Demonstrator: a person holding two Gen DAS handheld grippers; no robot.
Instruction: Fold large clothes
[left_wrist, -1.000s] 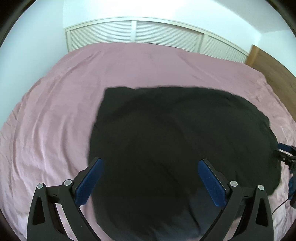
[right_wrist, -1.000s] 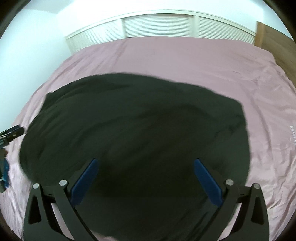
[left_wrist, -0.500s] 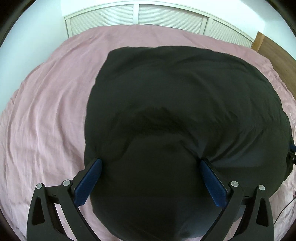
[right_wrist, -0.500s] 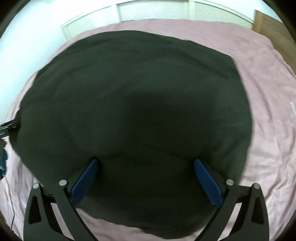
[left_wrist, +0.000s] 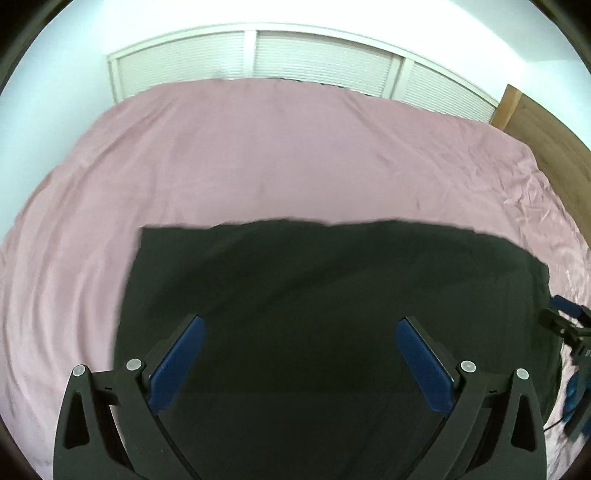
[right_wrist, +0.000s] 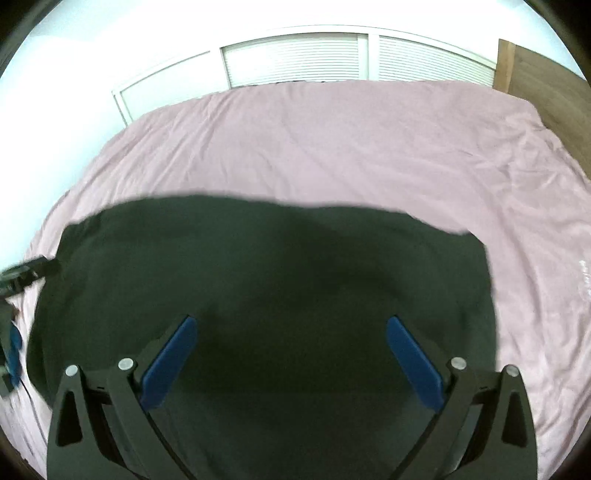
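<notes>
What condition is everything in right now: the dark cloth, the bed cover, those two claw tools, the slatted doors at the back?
Black garment: spread out on the bed, far edge fairly straight, not gripped.
Pink bedsheet: covering the bed, lightly wrinkled.
Left gripper: open, over the garment, holding nothing.
Right gripper: open, over the garment, holding nothing.
Louvred doors: closed.

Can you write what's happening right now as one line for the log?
black cloth flat on pink bed | left hand-held gripper open | right hand-held gripper open
</notes>
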